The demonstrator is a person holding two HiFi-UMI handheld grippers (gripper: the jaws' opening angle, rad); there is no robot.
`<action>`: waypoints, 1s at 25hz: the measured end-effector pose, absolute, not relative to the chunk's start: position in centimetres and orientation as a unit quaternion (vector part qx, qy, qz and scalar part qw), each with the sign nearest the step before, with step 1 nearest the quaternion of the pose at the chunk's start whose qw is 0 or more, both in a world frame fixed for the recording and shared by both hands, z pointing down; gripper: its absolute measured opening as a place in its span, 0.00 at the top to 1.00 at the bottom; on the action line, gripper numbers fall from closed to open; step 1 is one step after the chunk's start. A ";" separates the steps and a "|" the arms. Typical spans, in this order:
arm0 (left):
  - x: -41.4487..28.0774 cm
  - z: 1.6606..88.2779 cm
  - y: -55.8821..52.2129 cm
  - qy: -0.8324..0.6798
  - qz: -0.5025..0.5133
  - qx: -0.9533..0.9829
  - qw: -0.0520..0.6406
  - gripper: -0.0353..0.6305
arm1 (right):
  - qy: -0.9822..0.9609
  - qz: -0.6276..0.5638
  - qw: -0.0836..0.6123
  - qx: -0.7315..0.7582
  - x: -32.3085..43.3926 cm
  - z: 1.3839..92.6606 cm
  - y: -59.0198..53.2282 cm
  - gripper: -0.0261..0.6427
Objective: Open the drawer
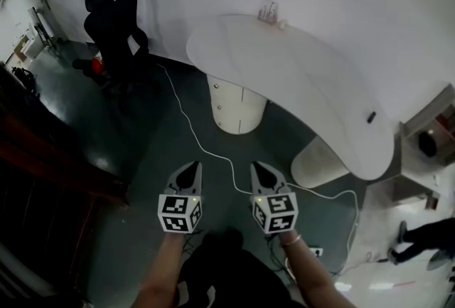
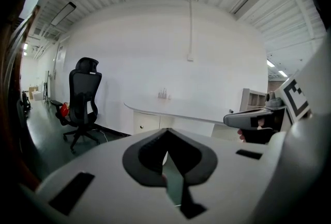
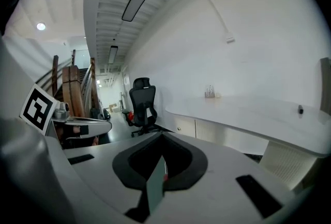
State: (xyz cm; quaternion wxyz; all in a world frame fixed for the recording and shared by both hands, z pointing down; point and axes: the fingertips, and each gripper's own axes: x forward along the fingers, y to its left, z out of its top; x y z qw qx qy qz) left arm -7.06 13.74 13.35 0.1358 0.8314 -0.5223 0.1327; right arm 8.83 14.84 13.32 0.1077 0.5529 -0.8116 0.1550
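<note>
A white rounded drawer cabinet [image 1: 238, 107] stands under the left end of a curved white desk [image 1: 298, 79], with small knobs on its front. It also shows far off in the left gripper view [image 2: 147, 122] and the right gripper view [image 3: 189, 127]. My left gripper [image 1: 190, 168] and right gripper [image 1: 261, 170] hang side by side above the dark floor, well short of the cabinet, both pointing toward it. Each one's jaws meet at a point with nothing between them [image 2: 166, 137] [image 3: 161, 141]. Both are shut and empty.
A black office chair [image 1: 114, 15] stands at the far left. A white cable [image 1: 213, 154] snakes over the floor between me and the cabinet. Dark wooden stairs [image 1: 43, 157] run along the left. An open shelf unit [image 1: 426, 143] and a person's foot [image 1: 402, 232] are at the right.
</note>
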 end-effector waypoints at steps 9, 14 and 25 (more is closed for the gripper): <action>-6.9 14.0 11.7 -0.535 0.150 0.820 0.136 0.86 | -0.811 0.159 0.113 0.551 9.6 13.9 14.1 0.96; -7.3 14.3 9.2 -0.536 0.148 0.821 0.134 0.81 | -0.809 0.170 0.117 0.551 9.1 15.2 12.6 0.96; -9.6 19.2 -1.9 -0.530 0.158 0.816 0.166 0.75 | -0.804 0.195 0.161 0.538 6.7 19.3 3.1 0.96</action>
